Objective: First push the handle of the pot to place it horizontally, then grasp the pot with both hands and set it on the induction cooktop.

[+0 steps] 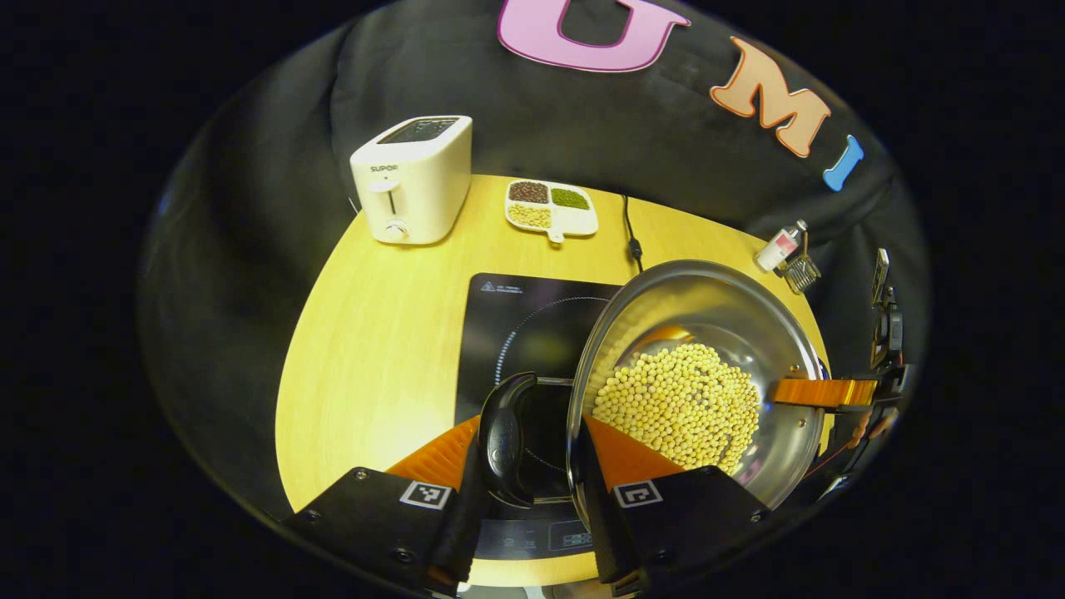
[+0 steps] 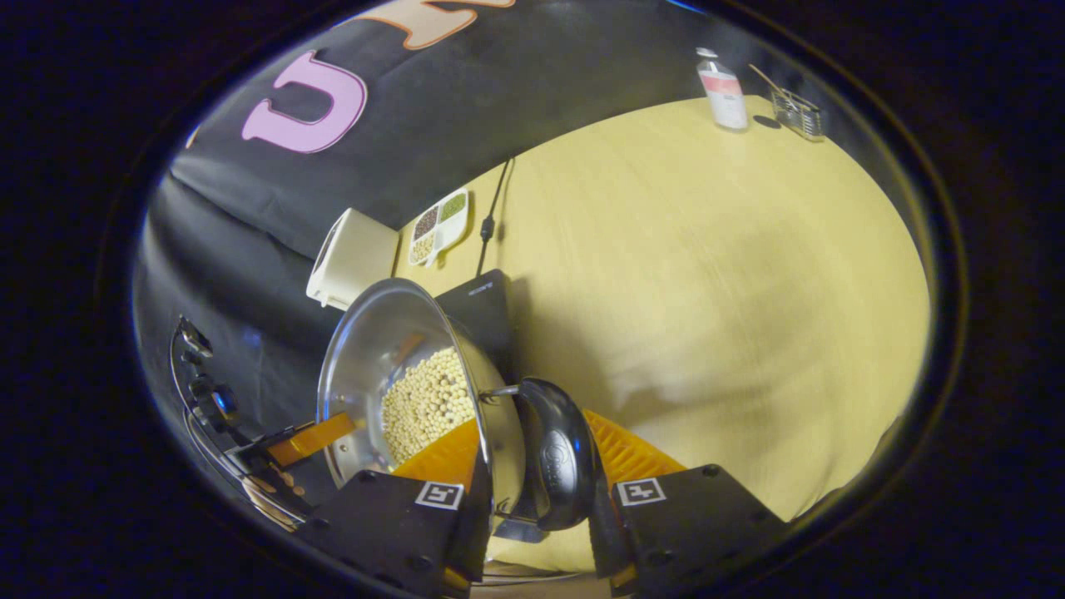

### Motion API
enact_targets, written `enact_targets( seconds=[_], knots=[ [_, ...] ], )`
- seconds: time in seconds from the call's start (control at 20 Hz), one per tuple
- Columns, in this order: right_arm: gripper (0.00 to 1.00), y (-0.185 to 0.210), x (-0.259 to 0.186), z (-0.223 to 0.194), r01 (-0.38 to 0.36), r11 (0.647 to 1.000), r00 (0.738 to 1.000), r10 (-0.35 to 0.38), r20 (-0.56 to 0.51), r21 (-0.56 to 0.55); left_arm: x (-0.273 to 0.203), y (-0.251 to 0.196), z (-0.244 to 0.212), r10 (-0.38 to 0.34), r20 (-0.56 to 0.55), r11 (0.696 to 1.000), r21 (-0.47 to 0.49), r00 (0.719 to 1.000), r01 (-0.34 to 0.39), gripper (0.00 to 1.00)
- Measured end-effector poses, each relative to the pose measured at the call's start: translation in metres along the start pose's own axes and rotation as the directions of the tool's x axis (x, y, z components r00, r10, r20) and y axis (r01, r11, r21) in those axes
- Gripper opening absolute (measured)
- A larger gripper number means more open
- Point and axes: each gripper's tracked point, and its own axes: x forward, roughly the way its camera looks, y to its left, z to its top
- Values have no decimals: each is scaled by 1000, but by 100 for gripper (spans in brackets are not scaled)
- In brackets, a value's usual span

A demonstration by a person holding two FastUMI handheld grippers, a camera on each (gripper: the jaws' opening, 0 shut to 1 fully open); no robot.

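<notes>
A steel pot [image 1: 749,316] holding several pale beans [image 1: 678,403] hangs over the right part of the black induction cooktop [image 1: 532,324]. My left gripper [image 1: 532,433] is shut on the pot's near side, one finger outside its black side handle [image 1: 506,433] and the other inside the wall. At the pot's far rim a finger [image 1: 819,391] of the right gripper shows. In the right gripper view, my right gripper [image 2: 532,437] is shut the same way over the other black handle [image 2: 556,453] and the wall of the pot [image 2: 374,333]. The cooktop [image 2: 487,312] lies behind the pot.
On the round yellow table [image 1: 374,333] a white toaster [image 1: 412,179] stands at the back left. Beside it lies a divided dish of grains [image 1: 551,208], with a black cord [image 1: 632,237] running back. A small bottle [image 1: 778,248] and a glass holder [image 1: 800,270] stand at the right edge.
</notes>
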Motion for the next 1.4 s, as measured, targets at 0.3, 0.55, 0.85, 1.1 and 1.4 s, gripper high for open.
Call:
enact_targets(
  seconds=[0.3, 0.55, 0.85, 1.1, 1.4],
  knots=[
    [45, -3, 7, 2, -1, 1000, 1000, 1, 1, 17, -5, -2, 6, 42, 46, 998, 50, 998, -44, 56],
    [52, -6, 5, 3, 39, 999, 999, -39, 13, 28, -4, -1, 7, 40, 13, 997, 58, 999, -41, 56],
    [45, -6, 10, -1, 50, 998, 998, -51, 20, 38, -1, -1, 7, 34, 27, 996, 79, 999, -36, 56],
    [48, -9, 7, -8, 62, 998, 998, -61, -4, 25, 0, -1, 5, 30, 27, 997, 77, 999, -32, 58],
    [48, -5, 6, -12, 46, 999, 999, -45, -29, 16, -4, 1, 5, 41, 33, 997, 60, 999, -43, 64]
  ],
)
